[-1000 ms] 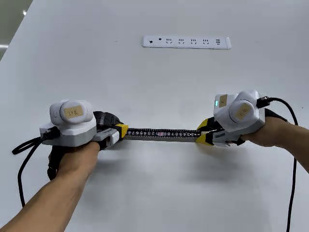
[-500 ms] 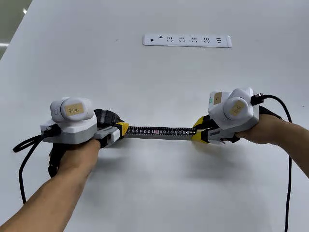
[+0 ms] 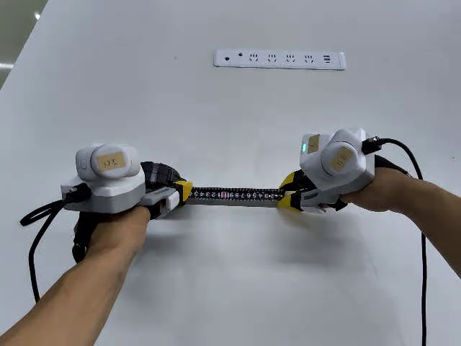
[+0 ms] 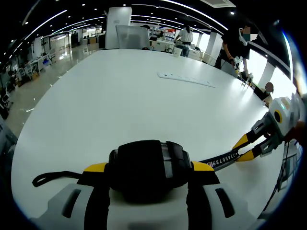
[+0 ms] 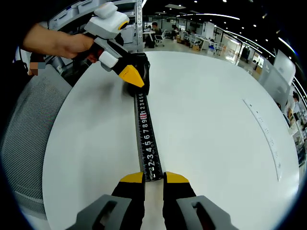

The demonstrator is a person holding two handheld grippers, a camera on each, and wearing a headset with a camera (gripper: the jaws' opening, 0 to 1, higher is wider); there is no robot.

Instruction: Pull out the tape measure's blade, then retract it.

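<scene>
One taut blade (image 5: 145, 134) joins the case (image 4: 144, 165) clamped in the left claw (image 3: 176, 198) to the right claw (image 5: 154, 178) pinching its tip.

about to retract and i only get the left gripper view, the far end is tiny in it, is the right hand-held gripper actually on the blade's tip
observer: yes, the right gripper view shows the right hand-held gripper shut on the tip of the blade.
operator: blade twisted anywhere
observer: no, the head view shows it straight, printed face up, from the case to that gripper.
operator: how far out is it
observer: the red-printed mark sits nearer the case than the tip.
</scene>
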